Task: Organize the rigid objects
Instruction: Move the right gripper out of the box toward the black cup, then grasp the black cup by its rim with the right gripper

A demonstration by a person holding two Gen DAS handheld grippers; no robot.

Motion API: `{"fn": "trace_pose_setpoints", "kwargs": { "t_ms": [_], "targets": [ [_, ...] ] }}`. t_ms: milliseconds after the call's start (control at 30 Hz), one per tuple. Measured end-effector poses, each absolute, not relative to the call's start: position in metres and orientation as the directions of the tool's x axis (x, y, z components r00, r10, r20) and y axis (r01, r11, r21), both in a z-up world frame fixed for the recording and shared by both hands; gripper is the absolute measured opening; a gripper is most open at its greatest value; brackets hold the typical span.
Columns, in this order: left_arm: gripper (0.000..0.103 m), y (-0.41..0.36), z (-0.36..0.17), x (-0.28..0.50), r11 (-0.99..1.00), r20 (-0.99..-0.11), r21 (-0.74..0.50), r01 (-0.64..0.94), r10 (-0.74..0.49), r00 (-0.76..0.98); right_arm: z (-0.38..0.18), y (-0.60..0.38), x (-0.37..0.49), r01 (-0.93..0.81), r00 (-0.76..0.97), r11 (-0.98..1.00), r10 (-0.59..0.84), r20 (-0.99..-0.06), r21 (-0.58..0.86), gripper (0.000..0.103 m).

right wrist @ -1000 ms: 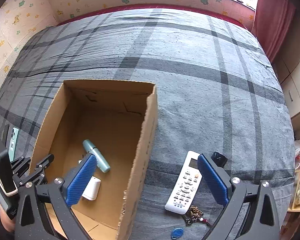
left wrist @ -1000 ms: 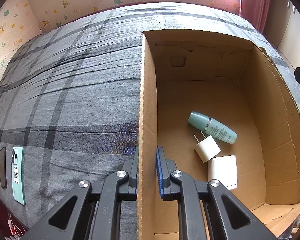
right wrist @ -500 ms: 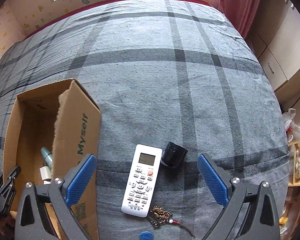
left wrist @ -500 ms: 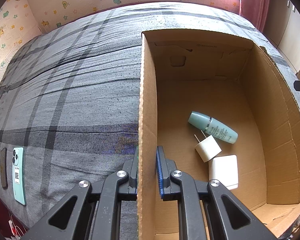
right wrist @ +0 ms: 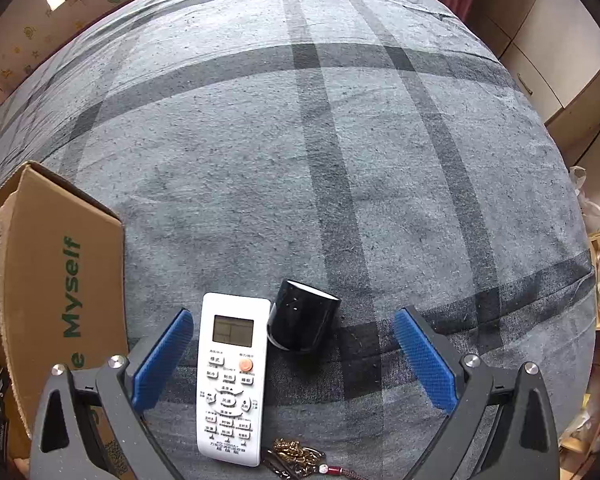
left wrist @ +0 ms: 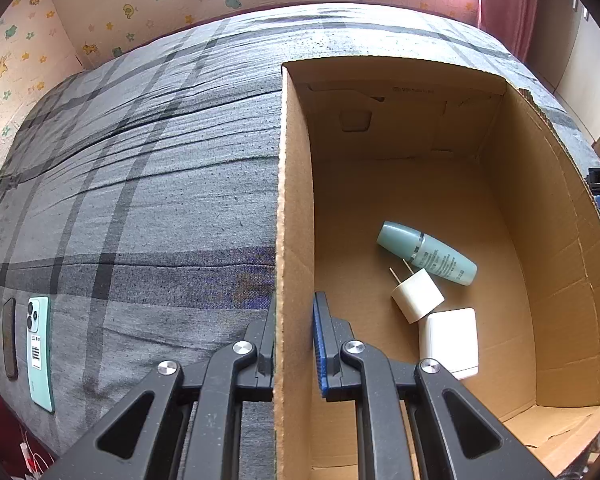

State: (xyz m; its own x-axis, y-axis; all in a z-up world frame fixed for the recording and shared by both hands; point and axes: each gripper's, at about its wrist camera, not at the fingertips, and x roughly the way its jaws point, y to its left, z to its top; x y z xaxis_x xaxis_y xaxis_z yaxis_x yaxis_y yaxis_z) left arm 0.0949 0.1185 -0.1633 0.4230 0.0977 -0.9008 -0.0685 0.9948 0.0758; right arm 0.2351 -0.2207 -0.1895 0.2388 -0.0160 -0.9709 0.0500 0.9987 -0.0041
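Observation:
My left gripper [left wrist: 294, 312] is shut on the left wall of the cardboard box [left wrist: 292, 208], one finger on each side. Inside the box lie a teal bottle [left wrist: 428, 253], a small white plug [left wrist: 417, 295] and a white charger block [left wrist: 450, 338]. My right gripper [right wrist: 294, 356] hangs open over the plaid bedspread, pointing steeply down. Between its blue pads [right wrist: 162, 356] lie a white remote control [right wrist: 230, 378] and a black cylinder [right wrist: 302, 320] on its side, neither touched. The box's outer wall [right wrist: 60, 292] stands to the left of that gripper.
A mint-green phone [left wrist: 39, 352] and a dark slim object [left wrist: 9, 338] lie on the bedspread left of the box. A brass keychain with beads [right wrist: 300, 458] sits below the remote. Cupboards [right wrist: 540, 64] and a red curtain [left wrist: 504, 4] border the bed on the right.
The right gripper has moved right, away from the box, and sunk toward the remote and black cylinder, which now look larger between its fingers. The left gripper has not moved.

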Motion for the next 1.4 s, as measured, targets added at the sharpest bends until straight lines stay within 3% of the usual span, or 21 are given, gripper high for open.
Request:
{"fn": "trace_pose_setpoints", "kwargs": {
  "t_ms": [400, 567, 633, 667, 1400],
  "targets": [
    [0.014, 0.118, -0.163, 0.094, 0.995, -0.9, 0.077, -0.07, 0.1, 0.424, -0.213, -0.233, 0.247, 0.133, 0.217, 0.991, -0.008, -0.976, 0.021, 0.098],
    [0.014, 0.118, -0.163, 0.095, 0.994, -0.9, 0.08, -0.07, 0.102, 0.423, -0.217, -0.231, 0.251, 0.142, 0.194, 0.99, -0.007, -0.981, 0.021, 0.075],
    [0.014, 0.118, -0.163, 0.095, 0.994, -0.9, 0.08, -0.069, 0.102, 0.423, -0.221, -0.234, 0.25, 0.152, 0.192, 0.988, -0.002, -0.981, 0.027, 0.046],
    [0.014, 0.118, -0.163, 0.095, 0.994, -0.901, 0.081, -0.069, 0.102, 0.422, -0.221, -0.234, 0.25, 0.154, 0.194, 0.988, -0.006, -0.981, 0.024, 0.043],
    [0.014, 0.118, -0.164, 0.097, 0.994, -0.901, 0.087, -0.07, 0.108, 0.42, -0.178, -0.208, 0.228, 0.076, 0.267, 0.997, -0.042, -0.963, -0.022, 0.041]
  ]
}}
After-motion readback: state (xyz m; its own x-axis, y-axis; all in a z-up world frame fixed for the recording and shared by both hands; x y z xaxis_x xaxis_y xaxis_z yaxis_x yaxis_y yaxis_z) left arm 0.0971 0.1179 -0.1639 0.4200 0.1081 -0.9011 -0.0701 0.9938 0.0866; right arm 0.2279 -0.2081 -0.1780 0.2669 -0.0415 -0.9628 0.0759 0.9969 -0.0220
